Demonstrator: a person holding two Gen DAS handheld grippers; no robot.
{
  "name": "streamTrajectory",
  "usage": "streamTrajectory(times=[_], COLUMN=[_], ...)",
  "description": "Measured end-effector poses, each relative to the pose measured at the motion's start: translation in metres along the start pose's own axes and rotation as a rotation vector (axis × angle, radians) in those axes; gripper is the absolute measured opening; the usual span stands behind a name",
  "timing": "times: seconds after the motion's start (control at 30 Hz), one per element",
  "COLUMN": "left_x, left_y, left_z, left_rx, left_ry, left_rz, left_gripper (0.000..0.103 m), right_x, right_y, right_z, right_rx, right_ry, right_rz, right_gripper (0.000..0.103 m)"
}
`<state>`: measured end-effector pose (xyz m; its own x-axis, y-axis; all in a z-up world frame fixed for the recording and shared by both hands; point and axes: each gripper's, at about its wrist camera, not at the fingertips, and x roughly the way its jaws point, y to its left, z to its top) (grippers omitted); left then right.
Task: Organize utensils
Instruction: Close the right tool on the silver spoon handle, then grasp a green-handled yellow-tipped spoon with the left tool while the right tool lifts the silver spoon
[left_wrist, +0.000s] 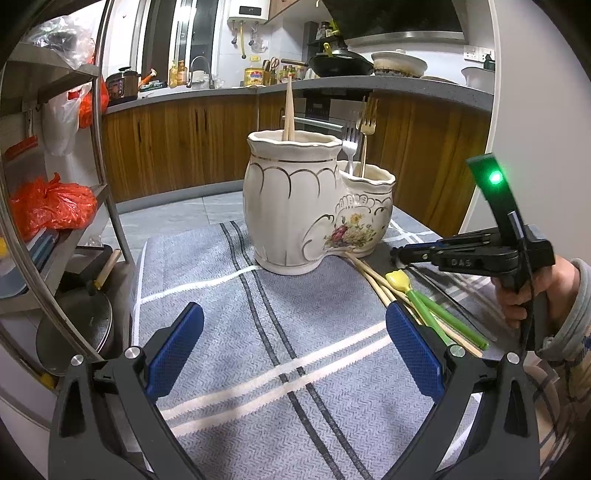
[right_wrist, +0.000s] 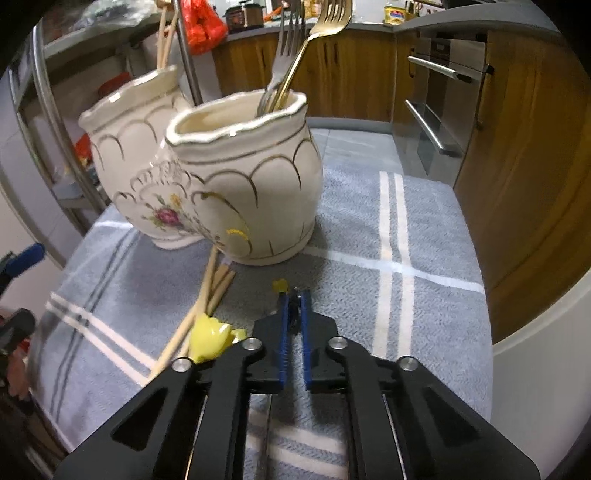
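A cream ceramic double holder (left_wrist: 295, 206) stands on a grey striped cloth (left_wrist: 236, 354); it also shows in the right wrist view (right_wrist: 236, 184). Chopsticks (left_wrist: 288, 110) stand in its tall pot; a silver fork (left_wrist: 350, 138) and a gold fork (left_wrist: 365, 129) stand in the low pot. Loose chopsticks (left_wrist: 373, 280) and green-handled utensils with yellow flower tips (left_wrist: 424, 306) lie on the cloth beside it. My left gripper (left_wrist: 295, 350) is open and empty above the cloth. My right gripper (right_wrist: 293, 306) is nearly closed, and something dark with a yellow tip (right_wrist: 279, 285) sits between its fingers.
A metal rack (left_wrist: 55, 221) with orange bags stands at the left. Wooden cabinets (left_wrist: 177, 147) and an oven (right_wrist: 443, 110) lie beyond the table. The cloth's right edge (right_wrist: 476, 295) drops off near the cabinet.
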<state>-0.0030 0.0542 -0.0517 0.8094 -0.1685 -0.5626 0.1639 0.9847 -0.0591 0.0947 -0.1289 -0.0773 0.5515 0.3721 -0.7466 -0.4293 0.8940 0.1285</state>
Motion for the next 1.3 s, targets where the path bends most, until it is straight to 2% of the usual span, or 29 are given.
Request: streamTrajectory(times=[0.27, 0.47, 0.53, 0.7, 0.8, 1.07, 1.3], left_x=[0.002, 0.014, 0.022, 0.034, 0.043, 0.068, 0.077], left_y=[-0.024, -0.052, -0.063, -0.089, -0.102, -0.122, -0.125], left_z=[0.009, 0.012, 0.011, 0.007, 0.006, 0.002, 0.002], left_rx=[0.038, 0.049, 0.047, 0.078, 0.081, 0.087, 0.095], left_ry=[0.01, 0.049, 0.084, 0.139, 0.185, 0.291, 0.298], left_rz=[-0.016, -0.038, -0.048, -0.072, -0.091, -0.071, -0.054], left_gripper=[0.097, 0.097, 0.096, 0.073, 0.052, 0.03, 0.022], right_x=[-0.051, -0.095, -0.108, -0.133, -0.14, -0.145, -0.142], right_y=[-0.005, -0.014, -0.019, -0.024, -0.021, -0.019, -0.016], right_z=[-0.005, -0.009, -0.012, -0.018, -0.02, -0.024, -0.028], right_rx=[0.011, 0.029, 0.028, 0.018, -0.001, 0.007, 0.016], right_ry=[-0.162, -0.314, -0.363, -0.462, -0.501, -0.523, -0.522], right_rz=[-0.05, -0.083, -0.095, -0.143, -0.163, -0.136, -0.109], right_gripper=[0.003, 0.003, 0.003, 0.003, 0.003, 0.003, 0.003])
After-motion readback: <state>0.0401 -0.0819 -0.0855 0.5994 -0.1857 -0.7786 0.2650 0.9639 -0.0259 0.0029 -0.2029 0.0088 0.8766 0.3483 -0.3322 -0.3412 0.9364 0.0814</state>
